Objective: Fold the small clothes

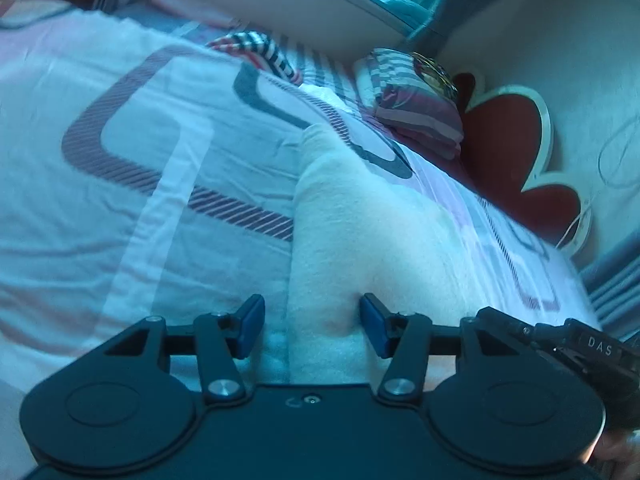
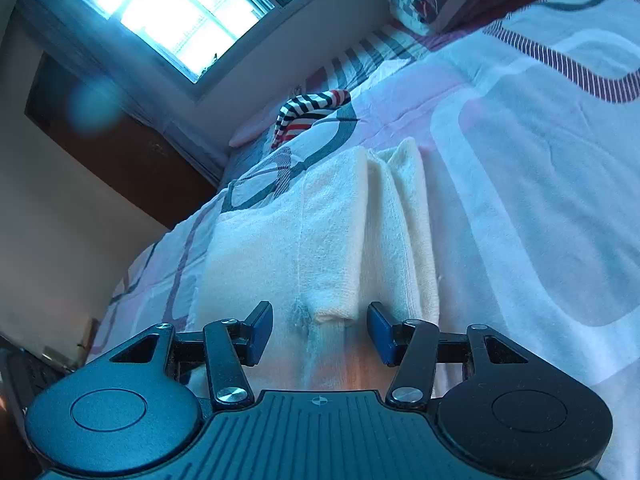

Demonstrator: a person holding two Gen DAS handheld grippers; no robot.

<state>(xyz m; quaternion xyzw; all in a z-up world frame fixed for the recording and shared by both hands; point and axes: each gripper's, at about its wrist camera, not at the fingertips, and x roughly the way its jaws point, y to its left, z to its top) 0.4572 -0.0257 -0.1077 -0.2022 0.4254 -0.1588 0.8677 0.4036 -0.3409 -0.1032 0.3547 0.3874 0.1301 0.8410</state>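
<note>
1. Left claw (image 1: 312,326): pads apart, straddling a raised fold of the white garment (image 1: 352,232) without pressing it.
2. The garment lies folded lengthwise mid-bed on the patterned bedspread (image 1: 120,168).
3. Right claw (image 2: 320,328): pads apart over the garment's near end.
4. Striped cloth (image 2: 308,114) near the bed's far edge.

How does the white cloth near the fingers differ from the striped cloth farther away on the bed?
The white cloth is plain cream with a fluffy surface; the striped cloth has dark, white and red stripes. The white cloth lies in long, flat folded layers, while the striped cloth sits bunched in a small heap. The white cloth looks larger, though it is also nearer. Both rest on the patterned bedcover.
</note>
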